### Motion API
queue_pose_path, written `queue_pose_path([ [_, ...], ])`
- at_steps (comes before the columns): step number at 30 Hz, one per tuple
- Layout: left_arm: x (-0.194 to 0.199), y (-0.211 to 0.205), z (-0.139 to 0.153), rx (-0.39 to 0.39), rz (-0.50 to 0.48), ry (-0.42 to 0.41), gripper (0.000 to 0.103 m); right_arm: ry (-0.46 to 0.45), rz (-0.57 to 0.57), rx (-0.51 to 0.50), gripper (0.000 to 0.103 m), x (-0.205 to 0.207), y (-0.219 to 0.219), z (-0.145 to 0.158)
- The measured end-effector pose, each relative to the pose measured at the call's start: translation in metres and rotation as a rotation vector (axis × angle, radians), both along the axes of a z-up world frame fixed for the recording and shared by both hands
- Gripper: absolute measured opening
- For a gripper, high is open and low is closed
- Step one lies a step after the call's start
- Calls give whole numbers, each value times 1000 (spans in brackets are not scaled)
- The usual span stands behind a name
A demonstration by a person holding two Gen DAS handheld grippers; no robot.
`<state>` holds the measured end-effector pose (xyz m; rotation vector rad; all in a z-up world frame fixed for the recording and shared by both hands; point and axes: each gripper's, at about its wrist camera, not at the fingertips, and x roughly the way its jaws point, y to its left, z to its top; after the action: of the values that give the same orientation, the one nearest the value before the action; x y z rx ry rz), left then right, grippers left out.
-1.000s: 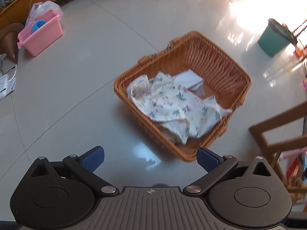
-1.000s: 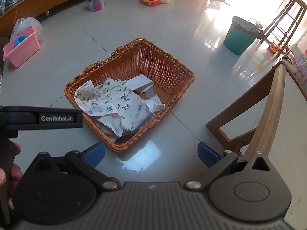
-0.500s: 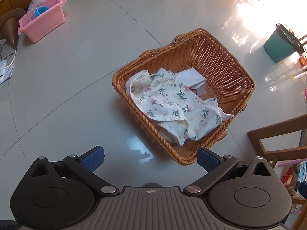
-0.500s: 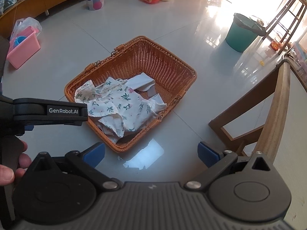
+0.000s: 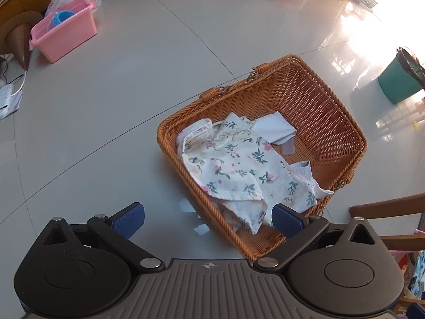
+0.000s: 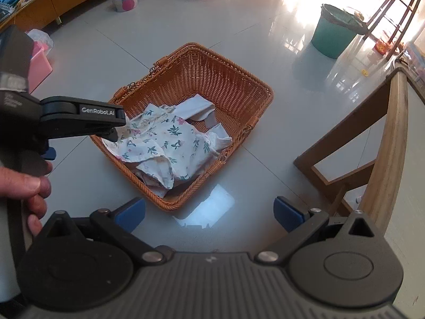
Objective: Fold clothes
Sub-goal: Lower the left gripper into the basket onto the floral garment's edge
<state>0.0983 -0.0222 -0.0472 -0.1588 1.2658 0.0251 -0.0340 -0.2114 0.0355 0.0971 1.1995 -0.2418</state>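
- Now my left gripper (image 5: 208, 219) hangs spread wide and empty; the floral garment (image 5: 239, 170) lies just ahead, slightly right, crumpled in the wicker basket (image 5: 305, 101).
- Right gripper (image 6: 209, 214), equally agape, sits farther back, garment ahead-left.
- Left looks nearer, so I'd lead with it.

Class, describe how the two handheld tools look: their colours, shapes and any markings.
Both the left tool and right tool are black, with ribbed grey bases, round pivot housings, silver rivets and textured blue fingertips. The left tool's arm carries white "GenRobot.AI" lettering.
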Motion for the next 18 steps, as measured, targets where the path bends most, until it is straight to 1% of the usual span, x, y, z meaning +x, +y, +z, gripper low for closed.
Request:
queue_pose_path([
  [4, 17, -4, -12, -43, -26, 39, 101, 6, -11, 10, 103, 2, -5, -3],
  [7, 30, -6, -20, -50, -46, 58, 101, 15, -26, 18, 103, 3, -9, -5],
  [11, 44, -7, -26, -54, -70, 53, 101, 21, -38, 39, 103, 5, -11, -6],
  [15, 56, -6, -35, -104, -93, 65, 101, 32, -27, 32, 103, 7, -10, -8],
  [18, 62, -11, -43, -127, -140, 74, 101, 41, -25, 29, 103, 8, -10, -10],
])
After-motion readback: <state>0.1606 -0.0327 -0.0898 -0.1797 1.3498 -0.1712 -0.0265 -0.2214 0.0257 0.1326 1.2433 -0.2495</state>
